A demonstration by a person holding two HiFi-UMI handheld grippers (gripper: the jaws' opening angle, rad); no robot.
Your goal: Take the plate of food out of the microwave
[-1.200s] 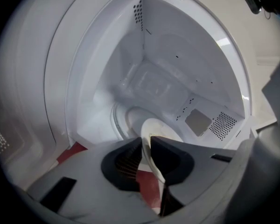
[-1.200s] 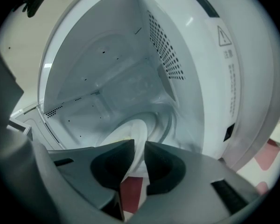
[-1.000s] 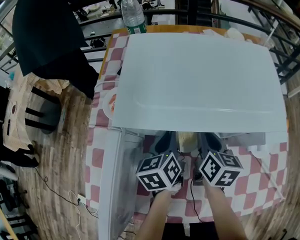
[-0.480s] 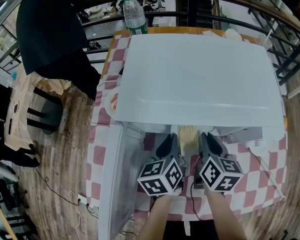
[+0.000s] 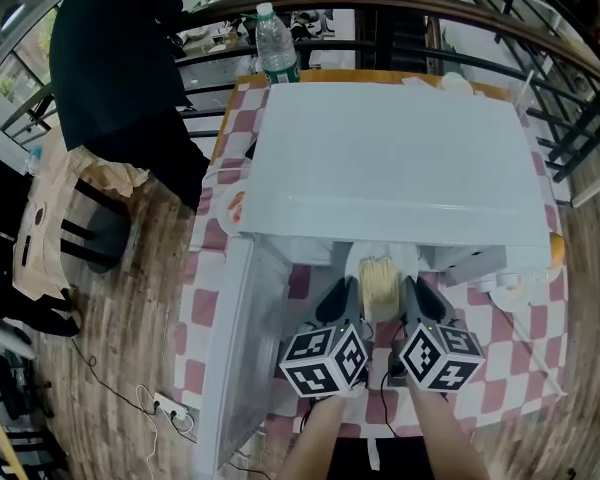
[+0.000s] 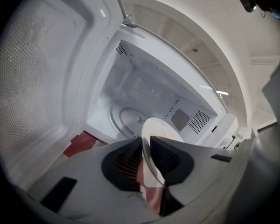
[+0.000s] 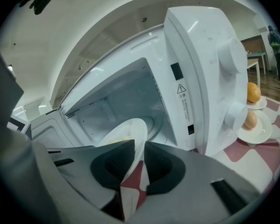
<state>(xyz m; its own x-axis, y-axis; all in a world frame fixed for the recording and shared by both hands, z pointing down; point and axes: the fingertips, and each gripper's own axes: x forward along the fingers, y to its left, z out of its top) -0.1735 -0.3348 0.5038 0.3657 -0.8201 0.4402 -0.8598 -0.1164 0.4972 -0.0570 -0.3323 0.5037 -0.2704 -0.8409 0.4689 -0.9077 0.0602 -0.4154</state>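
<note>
Checkered tablecloth (image 5: 502,370), open microwave (image 5: 400,158), plate of food (image 5: 380,280) in left claw (image 6: 145,142), right claw (image 7: 139,144)

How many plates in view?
4. Food plate in left tongs and right tongs at microwave mouth; side plate left of it; two small plates right of it. Microwave may hide others.

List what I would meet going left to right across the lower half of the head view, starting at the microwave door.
Open white microwave door → left gripper → white plate of pale yellow food, its rim clamped in both grippers' fingers → right gripper → round orange fruit at the right edge.
</note>
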